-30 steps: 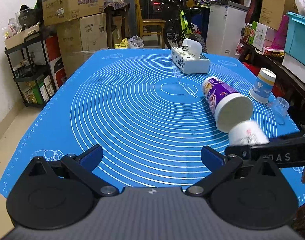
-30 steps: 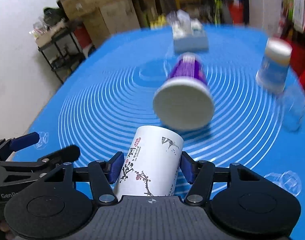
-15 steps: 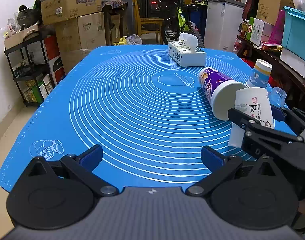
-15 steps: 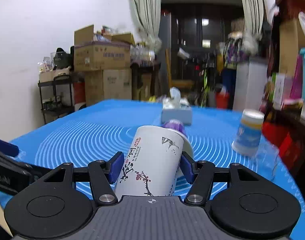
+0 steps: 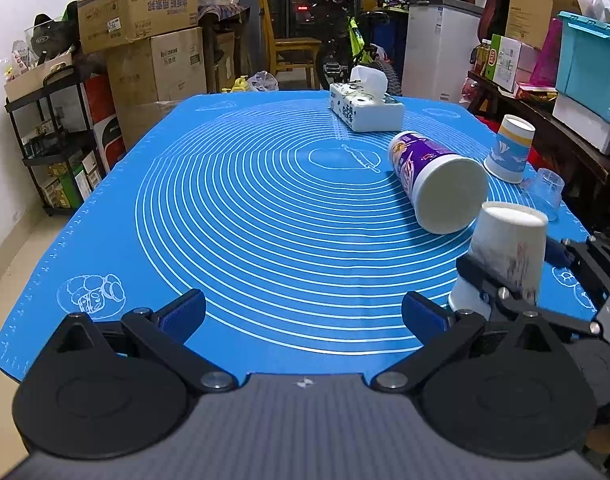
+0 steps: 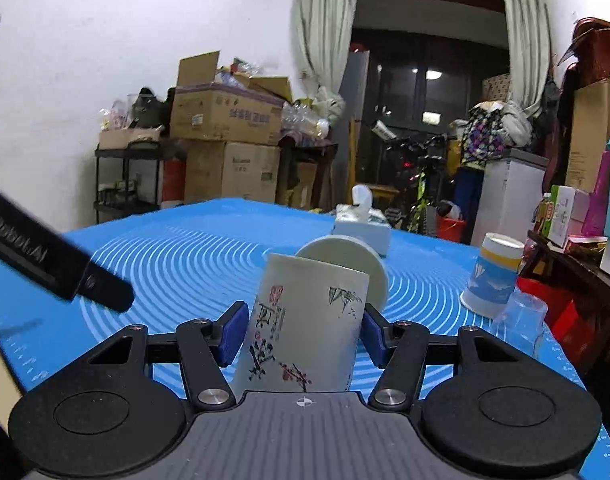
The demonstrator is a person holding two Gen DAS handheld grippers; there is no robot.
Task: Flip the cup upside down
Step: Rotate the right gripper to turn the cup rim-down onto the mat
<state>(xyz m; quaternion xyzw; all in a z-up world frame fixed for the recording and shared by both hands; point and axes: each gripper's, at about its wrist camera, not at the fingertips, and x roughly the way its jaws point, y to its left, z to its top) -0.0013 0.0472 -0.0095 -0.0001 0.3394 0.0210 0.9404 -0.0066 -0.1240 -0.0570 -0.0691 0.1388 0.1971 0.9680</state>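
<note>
A white paper cup with ink-and-blossom print (image 6: 305, 328) stands upside down, base up, between the blue pads of my right gripper (image 6: 303, 330), which is shut on it. In the left wrist view the same cup (image 5: 505, 252) sits at the mat's near right, wide mouth down at the blue mat (image 5: 265, 216); whether it touches the mat is hidden. My left gripper (image 5: 303, 312) is open and empty above the mat's front edge, to the left of the cup.
A purple-and-white canister (image 5: 433, 184) lies on its side just behind the cup. A blue-and-white paper cup (image 5: 509, 148) stands inverted at the right edge beside a small clear cup (image 5: 545, 192). A tissue box (image 5: 365, 108) sits at the back.
My right gripper has turned the cup from lying tilted forward to upright with its base up, and lowered it toward the mat. The left gripper has stayed put.
</note>
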